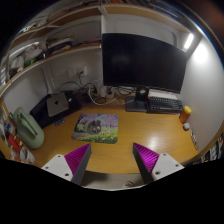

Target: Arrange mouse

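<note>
A patterned mouse mat (97, 126) lies on the wooden desk (125, 140), left of centre and beyond my fingers. I cannot make out a mouse on it or elsewhere on the desk. My gripper (112, 165) hovers over the desk's near edge, open and empty. Its magenta pads (75, 158) stand wide apart, with only bare desk top between them.
A dark monitor (143, 60) stands at the back with a keyboard (164, 102) to the right of its base. A laptop (52, 104) and a green object (30, 128) are on the left. An orange object (186, 114) is at the right. Shelves (45, 50) run along the wall.
</note>
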### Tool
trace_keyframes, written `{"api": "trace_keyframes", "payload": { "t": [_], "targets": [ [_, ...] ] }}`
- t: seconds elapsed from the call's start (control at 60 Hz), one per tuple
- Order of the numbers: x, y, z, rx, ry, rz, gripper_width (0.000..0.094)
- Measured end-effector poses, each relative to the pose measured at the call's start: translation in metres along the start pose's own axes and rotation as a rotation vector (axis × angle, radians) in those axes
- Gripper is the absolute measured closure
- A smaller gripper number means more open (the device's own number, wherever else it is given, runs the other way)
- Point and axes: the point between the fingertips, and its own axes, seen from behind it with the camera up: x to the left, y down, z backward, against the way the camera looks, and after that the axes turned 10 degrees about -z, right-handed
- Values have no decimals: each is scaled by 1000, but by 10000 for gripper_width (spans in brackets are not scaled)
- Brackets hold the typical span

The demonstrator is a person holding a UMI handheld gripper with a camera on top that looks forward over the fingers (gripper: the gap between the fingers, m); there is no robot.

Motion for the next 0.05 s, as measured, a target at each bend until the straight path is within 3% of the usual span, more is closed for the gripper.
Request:
{"api": "trace_keyframes", "payload": {
  "t": [0.05],
  "targets": [
    [-1, -2, 3, -7, 2, 5, 76]
  ]
}}
